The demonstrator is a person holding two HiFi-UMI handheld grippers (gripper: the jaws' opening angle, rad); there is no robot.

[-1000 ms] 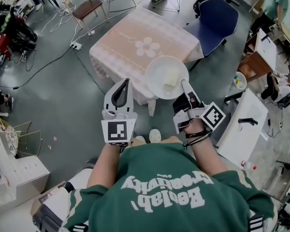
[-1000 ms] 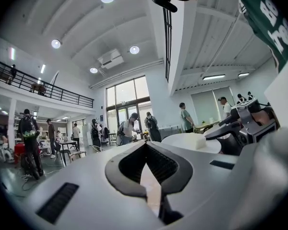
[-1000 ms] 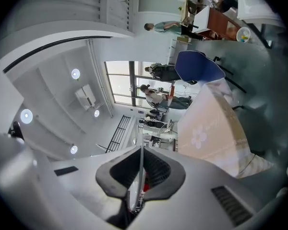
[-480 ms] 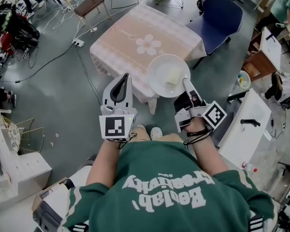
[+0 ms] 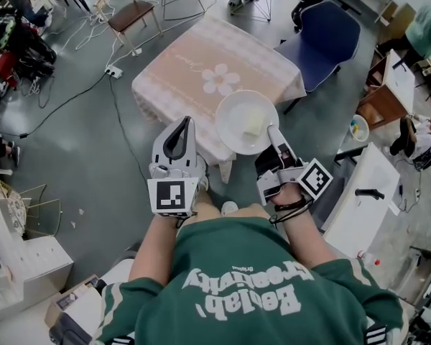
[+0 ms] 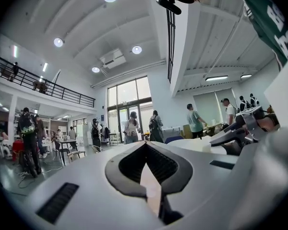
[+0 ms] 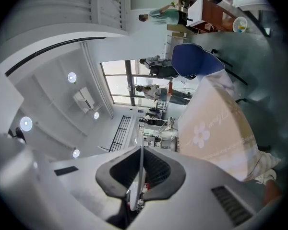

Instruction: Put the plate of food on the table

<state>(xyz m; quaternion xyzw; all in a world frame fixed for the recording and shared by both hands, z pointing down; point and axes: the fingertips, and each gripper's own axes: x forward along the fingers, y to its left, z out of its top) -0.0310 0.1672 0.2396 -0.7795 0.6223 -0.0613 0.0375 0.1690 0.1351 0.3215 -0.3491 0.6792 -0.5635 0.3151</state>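
Observation:
A white plate [image 5: 238,124] with a pale yellow piece of food [image 5: 253,123] is held in the air over the near corner of the table [image 5: 194,67], which wears a pink cloth with a white flower. My right gripper [image 5: 272,130] is shut on the plate's near rim. In the right gripper view that rim shows as a thin white edge [image 7: 139,176] between the pads of my right gripper [image 7: 141,150]. My left gripper [image 5: 187,121] hangs left of the plate, shut and empty. Its tips [image 6: 146,145] meet, and the plate [image 6: 197,145] lies to its right.
A blue chair [image 5: 323,31] stands at the table's far right and a wooden chair [image 5: 129,9] at its far left. Cables and a power strip [image 5: 113,68] lie on the grey floor. White desks [image 5: 359,196] stand to the right. Several people stand around the room.
The person has taken a small step, so a shoe now shows beside the left gripper. The plate stays in the right gripper's grip by the table's near corner.

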